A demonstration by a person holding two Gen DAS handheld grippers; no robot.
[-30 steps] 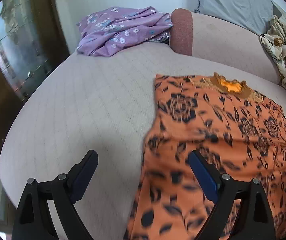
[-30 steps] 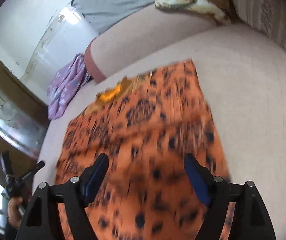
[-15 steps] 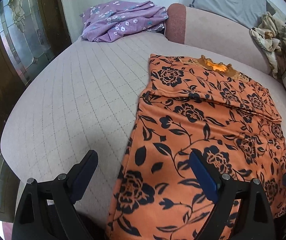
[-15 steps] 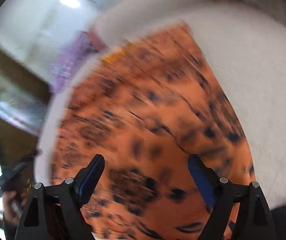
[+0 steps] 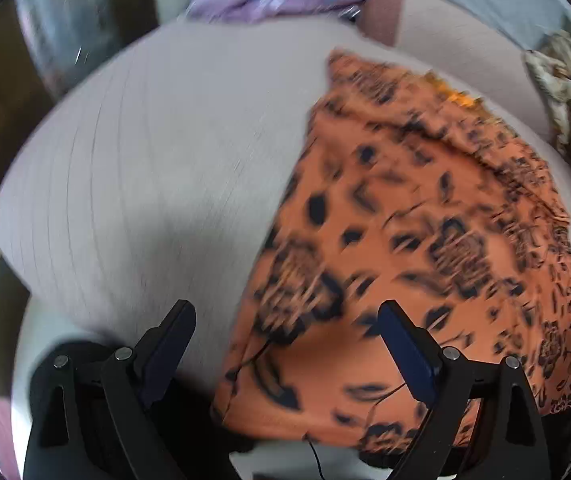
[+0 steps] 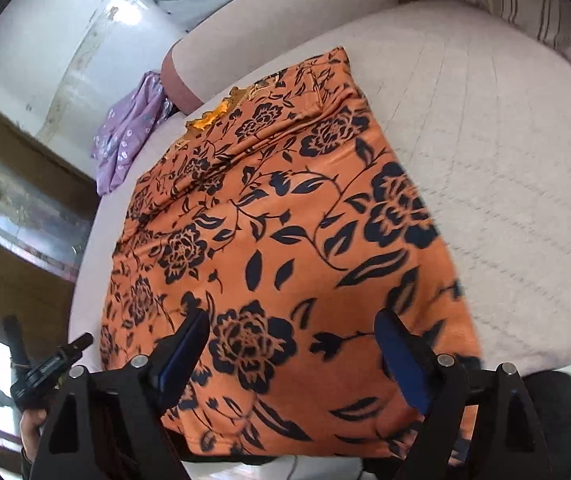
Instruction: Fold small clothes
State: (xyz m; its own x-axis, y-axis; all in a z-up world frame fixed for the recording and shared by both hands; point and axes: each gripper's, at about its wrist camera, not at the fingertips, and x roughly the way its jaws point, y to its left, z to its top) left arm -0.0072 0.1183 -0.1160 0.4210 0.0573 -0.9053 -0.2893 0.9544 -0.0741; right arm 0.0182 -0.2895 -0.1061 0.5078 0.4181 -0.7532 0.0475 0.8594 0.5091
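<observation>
A pale quilted sofa seat (image 6: 505, 128) fills both views, with its backrest (image 6: 253, 36) at 12 o'clock. On the seat lies the orange garment with black flowers (image 6: 285, 216), spread flat, its near hem hanging over the front edge. A purple flowered cloth (image 6: 129, 132) lies at 10 o'clock, well apart. The left gripper (image 5: 285, 356) hovers over the garment's left edge, jaws wide and empty. The right gripper (image 6: 293, 356) hovers above the near hem, jaws wide, holding nothing.

Both wrist views look steeply down along their fingers, close over the orange floral garment (image 5: 425, 216) (image 6: 285, 216) on the quilted cushion (image 5: 145, 184); both share it, beyond and beneath their fingertips.
</observation>
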